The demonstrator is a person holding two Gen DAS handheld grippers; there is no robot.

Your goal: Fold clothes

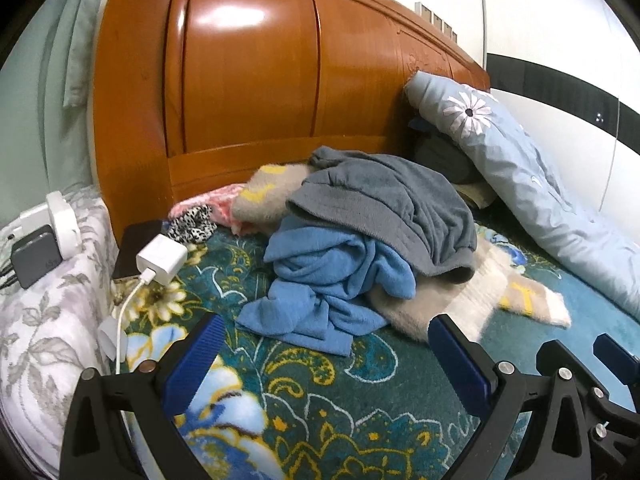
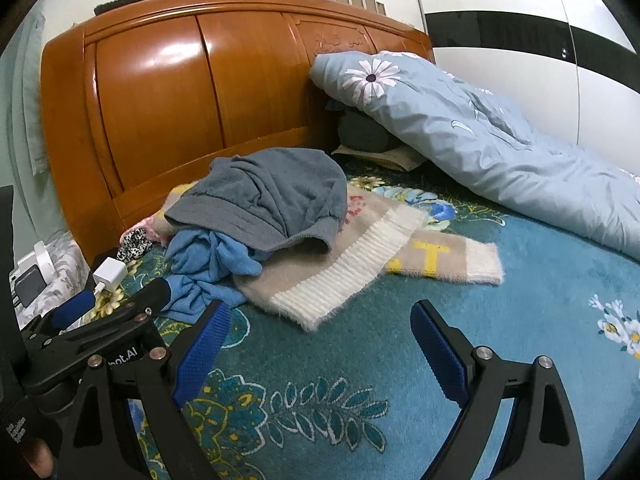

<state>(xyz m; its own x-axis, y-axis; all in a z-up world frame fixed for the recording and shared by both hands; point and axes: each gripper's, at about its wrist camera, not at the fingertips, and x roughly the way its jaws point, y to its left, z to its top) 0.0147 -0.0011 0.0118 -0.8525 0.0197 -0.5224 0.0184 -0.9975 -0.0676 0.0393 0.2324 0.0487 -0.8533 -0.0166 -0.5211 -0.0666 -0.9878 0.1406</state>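
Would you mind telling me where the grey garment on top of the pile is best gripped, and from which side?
I would grip the grey garment at its ribbed hem, coming in from the near side. That edge faces the open right gripper, arches up off the beige sweater into a loose lip, and lies topmost, so it should lift clear without dragging the blue garment.

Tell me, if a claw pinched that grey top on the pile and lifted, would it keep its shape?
Probably not. The grey top lies slumped in soft folds over the blue garment, so it would likely droop and hang limp. It looks light for its size. Being draped over the pile, it might drag the blue garment along.
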